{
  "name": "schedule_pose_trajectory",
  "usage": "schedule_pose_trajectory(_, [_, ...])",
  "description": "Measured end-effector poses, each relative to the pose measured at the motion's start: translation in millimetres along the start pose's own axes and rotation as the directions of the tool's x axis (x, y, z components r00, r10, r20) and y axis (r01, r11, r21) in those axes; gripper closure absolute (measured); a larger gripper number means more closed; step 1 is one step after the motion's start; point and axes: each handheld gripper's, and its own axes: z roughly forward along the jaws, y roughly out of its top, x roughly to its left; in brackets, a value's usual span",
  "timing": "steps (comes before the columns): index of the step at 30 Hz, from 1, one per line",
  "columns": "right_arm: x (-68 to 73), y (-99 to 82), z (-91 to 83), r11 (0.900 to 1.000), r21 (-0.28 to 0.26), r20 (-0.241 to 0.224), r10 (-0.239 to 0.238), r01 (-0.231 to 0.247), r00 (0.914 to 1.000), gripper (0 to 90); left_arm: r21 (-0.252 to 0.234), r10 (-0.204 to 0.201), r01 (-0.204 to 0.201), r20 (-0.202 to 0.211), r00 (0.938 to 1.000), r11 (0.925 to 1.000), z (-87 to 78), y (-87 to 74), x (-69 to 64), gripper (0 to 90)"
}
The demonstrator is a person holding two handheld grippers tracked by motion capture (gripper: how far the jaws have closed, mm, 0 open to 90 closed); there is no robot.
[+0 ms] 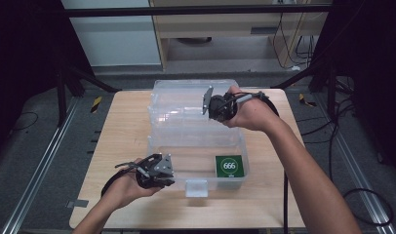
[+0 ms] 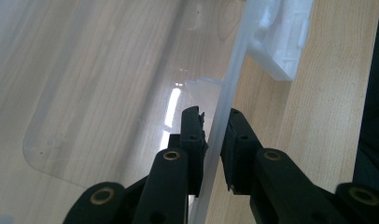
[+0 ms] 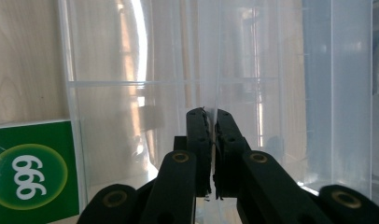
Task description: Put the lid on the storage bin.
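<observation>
On the pale wood-grain worktop (image 1: 123, 126) stood a clear plastic storage box (image 1: 198, 163), rectangular with rounded corners, its thin smooth walls glossy with reflections. Its hinged clear lid (image 1: 191, 105) stood raised toward the far edge of the worktop. A white translucent latch (image 1: 196, 187) projected from the box's near wall, facing the near edge. Inside, against the near right corner of the box, lay a flat green square card (image 1: 229, 166) printed with a white-ringed circle and the figures 666.

Left tool (image 1: 154, 170): held at the box's near left corner; in the left gripper view its black jaws straddled the thin translucent wall, nearly closed, the pads against either face of the wall.

Right tool (image 1: 218, 106): held at the raised lid near the far right of the box; in the right gripper view its jaws had drawn almost fully together, pinching a thin clear plastic edge between the pads, with the green card low at that view's left.
</observation>
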Motion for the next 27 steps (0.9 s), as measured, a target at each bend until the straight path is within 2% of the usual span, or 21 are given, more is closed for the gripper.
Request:
schedule_pose_trajectory(6, [14.2, -3.5, -10.7, 0.9989, -0.046, 0.008, -0.011, 0.011, 0.9999, 86.7, -0.007, -0.012, 0.012, -0.009, 0.9999, 0.9999, 0.5, -1.2, -0.6, 79.0])
schedule_pose_trajectory(8, [16.5, -4.4, -13.0, 0.9989, -0.045, 0.007, -0.015, 0.015, 0.9999, 86.1, -0.006, -0.018, 0.018, -0.007, 0.9998, 0.9998, 0.7, -1.0, 0.8, 78.7])
schedule_pose_trajectory(11, [14.3, -4.8, -11.5, 0.9992, -0.038, 0.008, -0.012, 0.012, 0.9999, 85.7, -0.017, -0.038, 0.038, -0.005, 0.9992, 0.9991, 1.7, -1.0, 2.2, 78.5])
schedule_pose_trajectory(18, [4.1, -8.1, -5.5, 0.9981, -0.061, 0.014, 0.011, -0.01, 0.9999, 85.3, -0.026, -0.031, 0.031, -0.013, 0.9994, 0.9992, 4.8, 2.3, 3.3, 79.0])
schedule_pose_trajectory(27, [24.0, -10.6, -16.3, 0.9957, -0.092, 0.039, -0.009, 0.013, 0.9992, 86.0, -0.029, -0.026, 0.026, -0.025, 0.9993, 0.9993, 5.0, 1.8, 1.5, 78.8])
